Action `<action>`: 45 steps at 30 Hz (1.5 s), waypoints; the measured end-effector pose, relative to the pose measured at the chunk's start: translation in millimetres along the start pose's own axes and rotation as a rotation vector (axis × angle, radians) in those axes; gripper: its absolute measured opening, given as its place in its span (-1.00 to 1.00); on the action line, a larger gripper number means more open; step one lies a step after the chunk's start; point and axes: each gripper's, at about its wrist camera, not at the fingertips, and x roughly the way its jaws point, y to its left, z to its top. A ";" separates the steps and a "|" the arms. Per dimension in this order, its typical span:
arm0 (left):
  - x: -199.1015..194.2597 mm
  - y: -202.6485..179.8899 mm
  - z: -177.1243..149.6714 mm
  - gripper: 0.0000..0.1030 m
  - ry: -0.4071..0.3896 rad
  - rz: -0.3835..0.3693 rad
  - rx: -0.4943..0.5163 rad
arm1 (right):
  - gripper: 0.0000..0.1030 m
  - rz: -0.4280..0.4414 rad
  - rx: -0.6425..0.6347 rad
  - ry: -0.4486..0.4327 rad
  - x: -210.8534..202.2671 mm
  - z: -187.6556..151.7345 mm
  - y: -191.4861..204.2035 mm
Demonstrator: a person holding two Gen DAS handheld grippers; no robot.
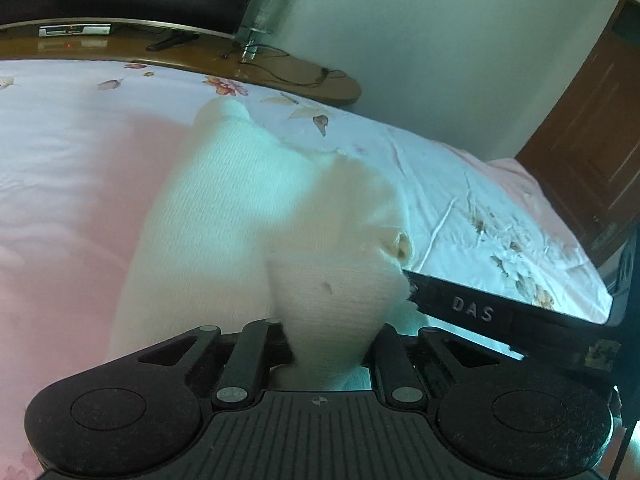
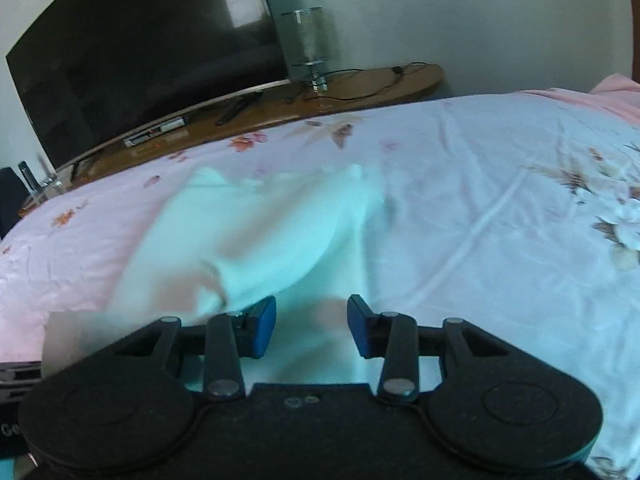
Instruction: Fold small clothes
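Observation:
A white knit garment (image 1: 224,208) hangs from my left gripper (image 1: 330,336), which is shut on a bunched fold of it. The cloth covers the fingertips and trails away onto the bed. A small hole with a tan edge (image 1: 400,244) shows near the garment's right side. The black body of my right gripper (image 1: 472,314) lies just right of that fold. In the right wrist view my right gripper (image 2: 312,328) stands open, its blue pads (image 2: 264,326) apart. The blurred white garment (image 2: 260,232) lies ahead and left of them. I cannot tell whether cloth lies between the pads.
The bed has a pink and white floral sheet (image 2: 480,200). Beyond its far edge a wooden stand (image 1: 280,68) carries a large dark television (image 2: 140,60), a glass lamp (image 1: 266,4), a remote and cables. A brown door (image 1: 592,128) is at the right.

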 end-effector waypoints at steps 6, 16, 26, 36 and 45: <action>-31.1 -19.7 -7.0 0.23 0.003 -0.040 0.011 | -0.19 -0.011 0.015 0.003 -18.5 0.3 -3.9; -36.6 18.4 32.6 0.22 -0.072 0.114 -0.033 | -0.16 0.085 0.110 0.003 -35.5 7.6 -9.5; 30.4 49.4 50.3 0.22 -0.037 0.188 -0.082 | -0.14 0.208 0.243 0.078 23.7 9.1 -9.8; 25.6 53.5 45.1 0.23 -0.103 0.166 -0.140 | -0.65 0.179 -0.154 -0.078 20.1 38.5 45.2; 44.8 50.6 38.5 0.41 -0.055 0.184 -0.148 | -0.60 0.144 -0.147 0.138 44.5 48.9 0.1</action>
